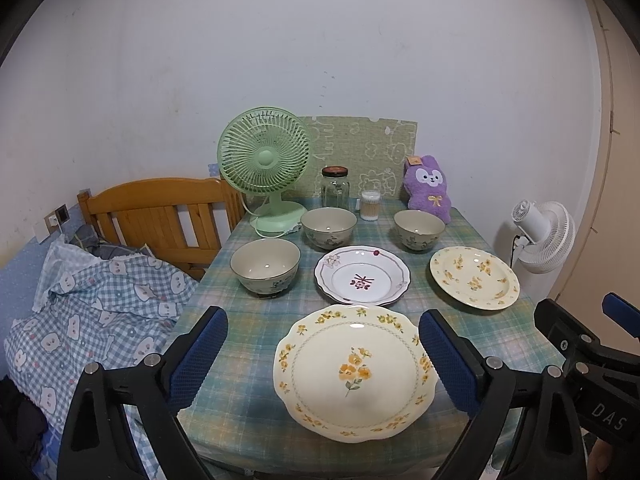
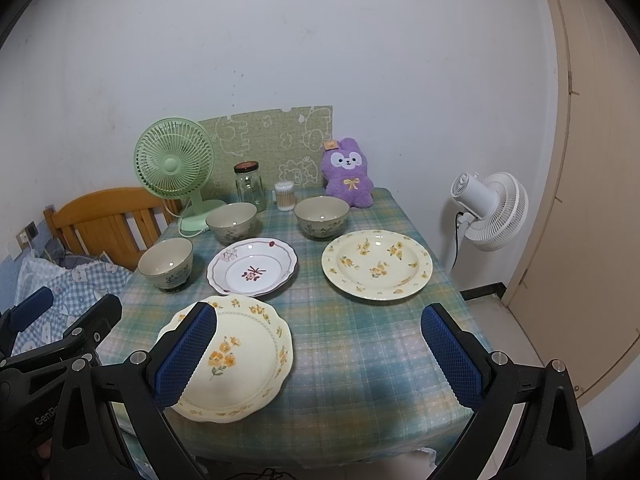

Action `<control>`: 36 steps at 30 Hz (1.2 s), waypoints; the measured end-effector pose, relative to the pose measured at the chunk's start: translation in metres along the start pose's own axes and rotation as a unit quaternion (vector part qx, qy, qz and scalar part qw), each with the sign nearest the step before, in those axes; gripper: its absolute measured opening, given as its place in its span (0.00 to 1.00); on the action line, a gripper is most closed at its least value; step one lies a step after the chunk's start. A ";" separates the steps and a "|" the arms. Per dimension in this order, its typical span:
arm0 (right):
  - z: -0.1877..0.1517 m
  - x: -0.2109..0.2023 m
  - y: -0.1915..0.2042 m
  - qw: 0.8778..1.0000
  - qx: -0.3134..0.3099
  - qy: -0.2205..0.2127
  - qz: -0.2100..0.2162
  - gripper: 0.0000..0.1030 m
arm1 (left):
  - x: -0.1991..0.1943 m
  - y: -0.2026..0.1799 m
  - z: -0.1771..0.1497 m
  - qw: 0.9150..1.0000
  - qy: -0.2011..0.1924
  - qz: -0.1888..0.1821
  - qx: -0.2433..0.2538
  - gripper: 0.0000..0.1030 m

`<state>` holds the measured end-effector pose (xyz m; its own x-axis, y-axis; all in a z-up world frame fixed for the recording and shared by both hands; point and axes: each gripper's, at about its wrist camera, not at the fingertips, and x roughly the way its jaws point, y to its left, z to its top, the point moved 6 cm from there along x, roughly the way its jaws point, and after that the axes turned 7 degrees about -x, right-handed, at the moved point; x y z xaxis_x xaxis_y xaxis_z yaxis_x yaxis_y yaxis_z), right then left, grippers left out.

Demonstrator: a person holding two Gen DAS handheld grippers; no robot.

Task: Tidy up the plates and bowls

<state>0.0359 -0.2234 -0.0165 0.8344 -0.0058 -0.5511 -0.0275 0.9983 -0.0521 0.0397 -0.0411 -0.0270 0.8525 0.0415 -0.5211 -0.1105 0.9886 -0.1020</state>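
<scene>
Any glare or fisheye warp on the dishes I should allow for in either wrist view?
Left wrist: small lamp glints on the scalloped yellow plate and bowls; sharp focus, edges bowed. Right wrist: the same glints on the round yellow plate; door frame curved by distortion.

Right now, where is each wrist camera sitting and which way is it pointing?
Left wrist: low at the table's near edge, facing the wall; open left gripper frames the scalloped yellow plate; the right gripper's body shows at lower right.
Right wrist: further right, same heading, over bare tablecloth; open right gripper, one finger overlapping that plate; the left gripper's body shows at lower left.
Shared: three bowls, the white plate, the round yellow plate, the green fan.
</scene>
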 end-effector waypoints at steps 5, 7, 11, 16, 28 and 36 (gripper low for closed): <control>0.000 0.002 -0.001 1.000 0.003 0.004 0.002 1.00 | 0.003 -0.002 0.001 1.000 0.001 -0.001 0.003 0.92; 0.003 0.006 -0.001 1.000 0.002 0.008 0.003 1.00 | 0.007 -0.001 0.001 1.000 0.006 0.001 0.002 0.91; 0.009 0.019 0.005 1.000 -0.001 0.023 0.007 0.98 | 0.016 0.003 0.002 1.000 0.017 0.004 0.004 0.90; 0.010 0.040 0.014 0.999 -0.002 0.050 0.010 0.97 | 0.034 0.008 0.002 0.999 0.037 0.007 0.010 0.86; -0.002 0.111 0.042 0.993 -0.005 0.120 0.003 0.93 | 0.105 0.024 -0.015 0.994 0.110 0.004 0.019 0.78; -0.030 0.169 0.053 0.985 -0.004 0.172 -0.004 0.90 | 0.161 0.031 -0.042 0.986 0.164 0.004 0.039 0.78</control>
<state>0.1587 -0.1727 -0.1369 0.5986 -0.0354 -0.8003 -0.0274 0.9975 -0.0646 0.1524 -0.0098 -0.1500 0.6393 0.0129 -0.7688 -0.0655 0.9971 -0.0377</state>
